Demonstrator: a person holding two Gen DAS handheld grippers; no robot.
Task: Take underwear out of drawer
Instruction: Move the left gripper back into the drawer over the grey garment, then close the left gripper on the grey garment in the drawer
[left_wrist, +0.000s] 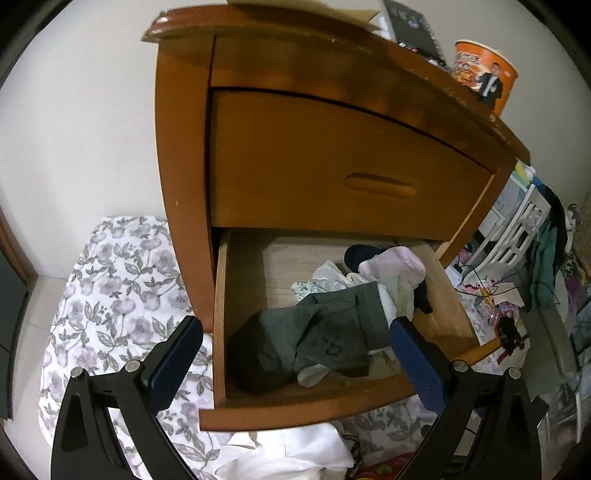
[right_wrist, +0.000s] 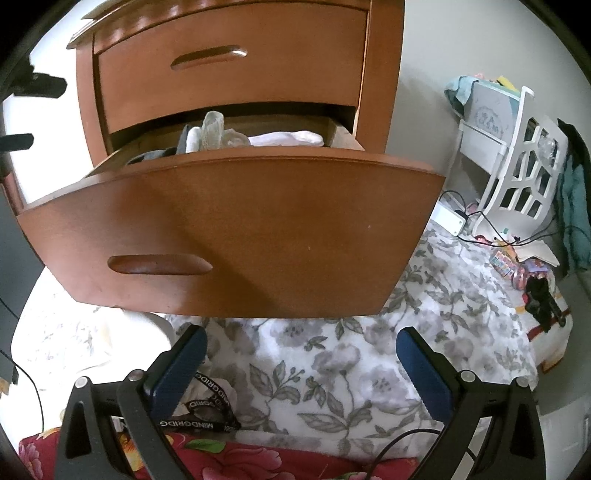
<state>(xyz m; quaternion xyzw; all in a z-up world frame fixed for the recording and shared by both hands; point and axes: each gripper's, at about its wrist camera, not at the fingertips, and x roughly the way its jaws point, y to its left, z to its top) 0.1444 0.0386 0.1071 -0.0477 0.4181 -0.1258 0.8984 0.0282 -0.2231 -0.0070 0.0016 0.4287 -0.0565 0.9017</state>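
In the left wrist view we see the underwear (left_wrist: 325, 332), a rumpled grey-green garment, lying inside the open lower drawer (left_wrist: 258, 410) toward its front, on top of a darker piece of cloth (left_wrist: 255, 365). Behind it and to the right sits a loose pile of small clothes (left_wrist: 388, 277): white, pale pink and dark pieces, touching one another. The back left part of the drawer floor is bare wood.

We see the left gripper (left_wrist: 295, 347) poised above the drawer with its jaws spread wide; one blue pad (left_wrist: 173, 362) stands outside the drawer's left wall and the other over the right side of the drawer, close to the grey-green garment. Nothing is held between them.

In the right wrist view we see the right gripper (right_wrist: 301, 354) below and in front of the drawer front (right_wrist: 236, 236), jaws likewise wide apart and holding nothing. Beneath it lie a floral cloth (right_wrist: 332, 369), a black printed lanyard (right_wrist: 210, 402) and a red flowered fabric (right_wrist: 240, 458).

The drawer belongs to a brown wooden nightstand (left_wrist: 177, 147) whose upper drawer (left_wrist: 332, 166) is closed. On its top stands an orange printed cup (left_wrist: 487, 74). To the right we see a white rack (right_wrist: 517, 162) and scattered small items with cables.
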